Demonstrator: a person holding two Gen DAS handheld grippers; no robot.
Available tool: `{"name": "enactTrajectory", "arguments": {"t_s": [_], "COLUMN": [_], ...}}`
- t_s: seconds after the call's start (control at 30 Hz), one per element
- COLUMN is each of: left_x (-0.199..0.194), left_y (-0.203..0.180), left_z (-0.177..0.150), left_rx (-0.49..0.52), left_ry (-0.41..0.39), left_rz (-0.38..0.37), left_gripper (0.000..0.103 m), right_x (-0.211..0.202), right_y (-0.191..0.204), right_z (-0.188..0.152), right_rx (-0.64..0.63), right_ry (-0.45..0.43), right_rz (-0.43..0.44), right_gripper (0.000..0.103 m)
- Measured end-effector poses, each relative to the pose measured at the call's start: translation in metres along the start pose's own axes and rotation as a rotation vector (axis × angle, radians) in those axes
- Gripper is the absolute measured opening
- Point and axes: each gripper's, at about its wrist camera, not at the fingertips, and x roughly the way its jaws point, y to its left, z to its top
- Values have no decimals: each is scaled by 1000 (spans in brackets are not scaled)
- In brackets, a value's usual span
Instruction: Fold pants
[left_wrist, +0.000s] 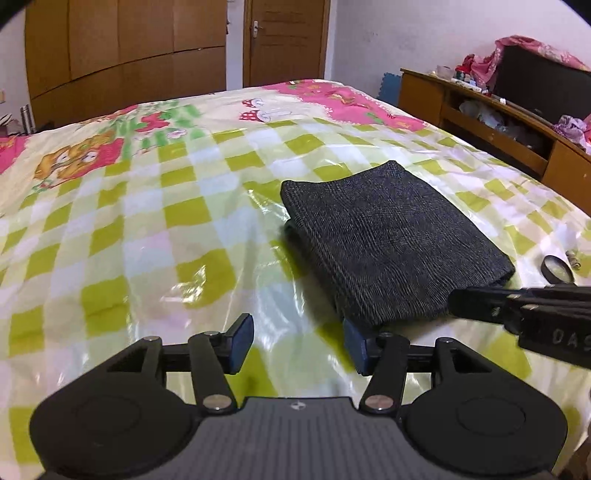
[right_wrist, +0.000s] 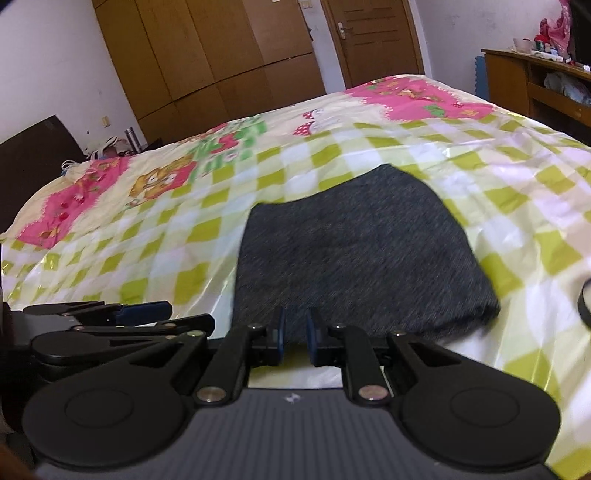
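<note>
Seemingly done with folding, we see from the left wrist the pants (left_wrist: 395, 240) lying as a compact dark bundle on the checked bedspread (left_wrist: 147, 229), ahead and to the right of our left gripper (left_wrist: 299, 343), whose fingers stand apart and empty, the right pad at the bundle's near corner. From the right wrist, our right gripper (right_wrist: 295, 338) sits at the bundle's near edge, fingers slightly parted with nothing pinched, so it is the nearer hand; no container is visible.
</note>
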Motion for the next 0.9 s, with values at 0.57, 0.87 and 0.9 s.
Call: {"name": "enactTrajectory", "arguments": {"t_s": [0.57, 0.87, 0.9], "left_x": [-56, -70, -72], "left_y": [3, 19, 21], "left_z": [-37, -64, -67], "left_rx": [-15, -60, -65], "left_ry": [-57, -32, -32], "left_rz": [68, 128, 137], "left_gripper": [81, 88, 89], "right_x": [-23, -21, -20], "right_y": [43, 64, 67], "right_z": [-38, -57, -59], "right_rx": [-1, -36, -44], "right_ry": [41, 89, 95], "right_rz": [31, 22, 22], "right_gripper": [15, 15, 15]}}
